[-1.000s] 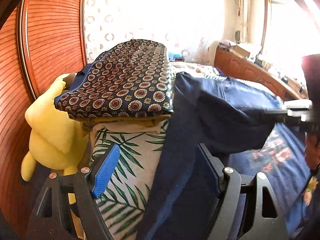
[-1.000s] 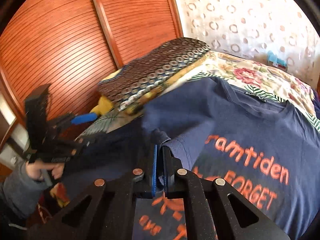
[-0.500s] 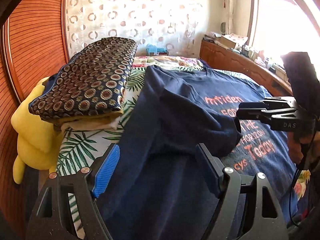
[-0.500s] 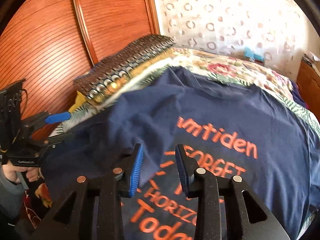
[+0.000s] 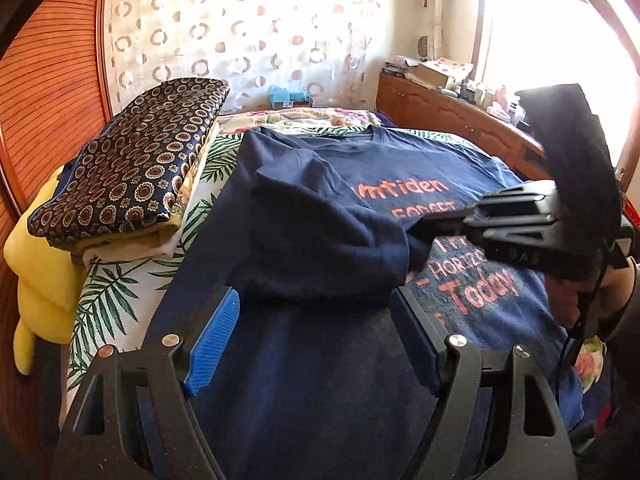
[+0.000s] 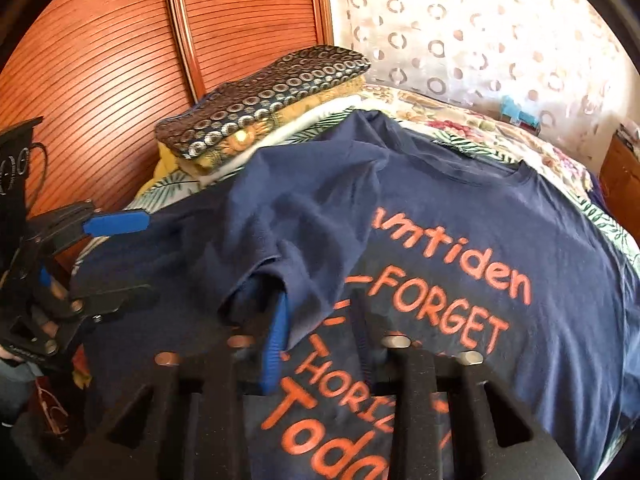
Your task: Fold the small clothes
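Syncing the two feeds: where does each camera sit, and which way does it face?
Left wrist: on left gripper, looking up the bed over the T-shirt; its open fingers and the right gripper show.
Right wrist: on right gripper, facing T-shirt and wardrobe; its jaws closing, sleeve between; left gripper shows.
Shared: T-shirt, folded stack.

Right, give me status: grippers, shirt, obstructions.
Left gripper open, empty, over shirt. Right gripper closing, sleeve hem between jaws. Sleeve lies across shirt front. Folded pile alongside, not blocking.
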`<state>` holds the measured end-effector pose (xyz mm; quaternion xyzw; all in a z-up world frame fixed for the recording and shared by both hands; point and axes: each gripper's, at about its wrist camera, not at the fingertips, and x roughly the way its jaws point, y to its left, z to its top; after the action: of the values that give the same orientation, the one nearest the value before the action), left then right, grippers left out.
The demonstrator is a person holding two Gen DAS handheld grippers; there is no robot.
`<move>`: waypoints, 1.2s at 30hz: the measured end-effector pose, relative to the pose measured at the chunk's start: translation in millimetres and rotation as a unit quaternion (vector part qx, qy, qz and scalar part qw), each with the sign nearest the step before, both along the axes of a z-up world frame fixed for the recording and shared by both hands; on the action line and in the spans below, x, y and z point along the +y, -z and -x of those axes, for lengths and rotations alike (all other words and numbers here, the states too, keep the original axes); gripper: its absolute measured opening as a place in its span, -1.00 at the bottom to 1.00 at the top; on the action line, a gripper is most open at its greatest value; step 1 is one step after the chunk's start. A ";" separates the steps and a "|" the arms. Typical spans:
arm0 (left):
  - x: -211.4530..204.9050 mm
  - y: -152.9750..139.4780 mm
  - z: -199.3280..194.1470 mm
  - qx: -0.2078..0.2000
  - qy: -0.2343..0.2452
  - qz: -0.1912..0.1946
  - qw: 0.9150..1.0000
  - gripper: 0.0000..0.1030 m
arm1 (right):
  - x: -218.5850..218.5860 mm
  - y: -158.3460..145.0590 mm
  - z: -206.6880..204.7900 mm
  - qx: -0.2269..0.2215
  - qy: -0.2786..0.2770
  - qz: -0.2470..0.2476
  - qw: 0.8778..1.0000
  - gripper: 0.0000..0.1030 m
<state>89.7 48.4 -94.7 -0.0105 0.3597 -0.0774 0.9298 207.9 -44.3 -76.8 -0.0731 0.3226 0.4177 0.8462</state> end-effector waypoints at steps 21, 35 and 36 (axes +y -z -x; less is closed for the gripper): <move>13.3 -7.1 -1.1 -0.009 -0.026 0.004 1.000 0.52 | -120.8 0.0 -3.0 -0.043 0.192 0.020 0.980 -0.52; -55.0 -20.7 -38.3 -0.027 0.035 -0.016 0.999 0.52 | -271.5 4.1 -4.9 0.002 0.313 0.000 0.950 -0.14; -60.8 -20.2 -43.6 -0.024 0.040 -0.018 0.999 0.52 | -280.8 5.2 -7.5 0.008 0.322 -0.003 0.947 -0.14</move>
<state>133.2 -12.4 -74.5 0.0222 0.3387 -0.1086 0.9343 215.4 -325.1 -82.0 0.0402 0.3341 0.1247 0.9334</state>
